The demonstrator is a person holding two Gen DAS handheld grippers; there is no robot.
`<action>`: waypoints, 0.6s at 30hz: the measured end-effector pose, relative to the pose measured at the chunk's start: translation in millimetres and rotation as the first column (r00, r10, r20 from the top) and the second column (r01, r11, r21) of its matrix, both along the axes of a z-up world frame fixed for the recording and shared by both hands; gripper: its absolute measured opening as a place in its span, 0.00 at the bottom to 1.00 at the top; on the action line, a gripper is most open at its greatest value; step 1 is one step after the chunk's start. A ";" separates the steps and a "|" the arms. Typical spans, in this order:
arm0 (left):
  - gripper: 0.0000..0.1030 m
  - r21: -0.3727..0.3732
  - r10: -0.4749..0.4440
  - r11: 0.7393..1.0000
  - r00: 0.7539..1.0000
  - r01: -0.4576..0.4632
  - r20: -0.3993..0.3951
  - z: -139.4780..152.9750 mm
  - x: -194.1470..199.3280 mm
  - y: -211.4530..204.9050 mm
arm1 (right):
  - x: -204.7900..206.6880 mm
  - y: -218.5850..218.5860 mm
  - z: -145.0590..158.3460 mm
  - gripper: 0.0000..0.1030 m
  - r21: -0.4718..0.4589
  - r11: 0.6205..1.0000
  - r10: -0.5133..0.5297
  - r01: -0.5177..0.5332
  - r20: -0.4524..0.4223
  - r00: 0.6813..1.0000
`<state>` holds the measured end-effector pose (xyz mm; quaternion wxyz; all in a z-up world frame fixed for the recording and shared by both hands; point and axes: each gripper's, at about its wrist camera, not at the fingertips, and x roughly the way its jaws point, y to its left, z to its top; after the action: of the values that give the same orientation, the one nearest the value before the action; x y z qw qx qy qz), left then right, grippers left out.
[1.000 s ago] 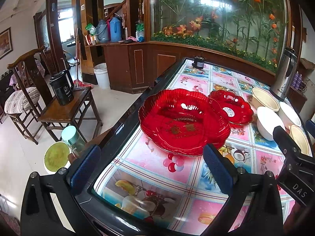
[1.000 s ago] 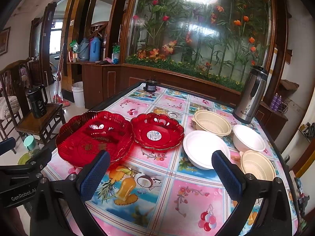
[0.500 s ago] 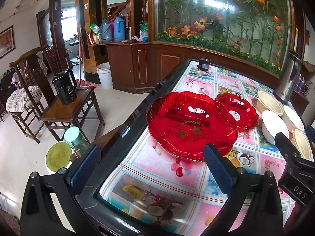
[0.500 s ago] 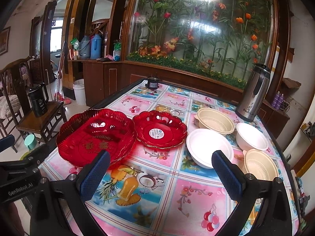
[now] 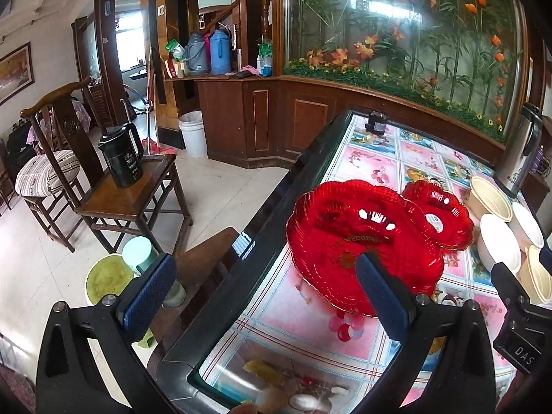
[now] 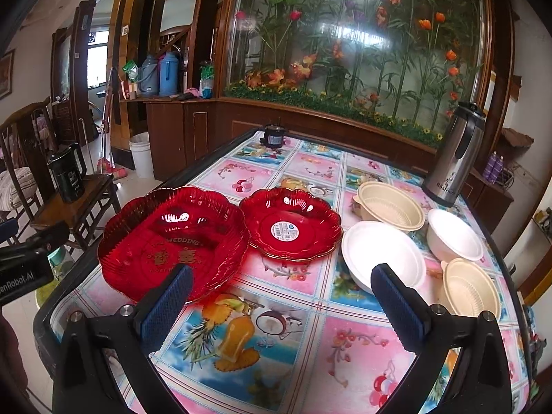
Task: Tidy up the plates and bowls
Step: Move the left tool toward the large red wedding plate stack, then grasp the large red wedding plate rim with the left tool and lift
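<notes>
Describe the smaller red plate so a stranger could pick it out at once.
On the picture-patterned table, two red plates sit side by side left of four bowls. The smaller red plate lies between the large red plate and the white bowl. Only it carries a round white sticker at its centre.

2 red scalloped plates beside 4 upright white and cream bowls
</notes>
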<state>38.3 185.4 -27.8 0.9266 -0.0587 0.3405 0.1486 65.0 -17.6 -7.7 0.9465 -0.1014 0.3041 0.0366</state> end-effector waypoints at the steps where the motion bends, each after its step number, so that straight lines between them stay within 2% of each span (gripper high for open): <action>1: 1.00 -0.001 -0.005 1.000 1.000 0.005 -0.007 -1.2 2.1 -0.2 | 1.8 0.9 -0.9 1.00 -0.004 1.000 -0.002 0.002 0.000 1.000; 18: 1.00 0.011 -0.031 0.999 0.999 0.032 -0.032 -3.8 17.4 -7.3 | 18.7 5.7 -9.1 1.00 -0.020 1.000 -0.011 0.011 -0.006 1.000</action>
<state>55.7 178.1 -31.6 0.9235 -0.0456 0.3554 0.1369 83.7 -11.9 -16.8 0.9447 -0.1092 0.3079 0.0285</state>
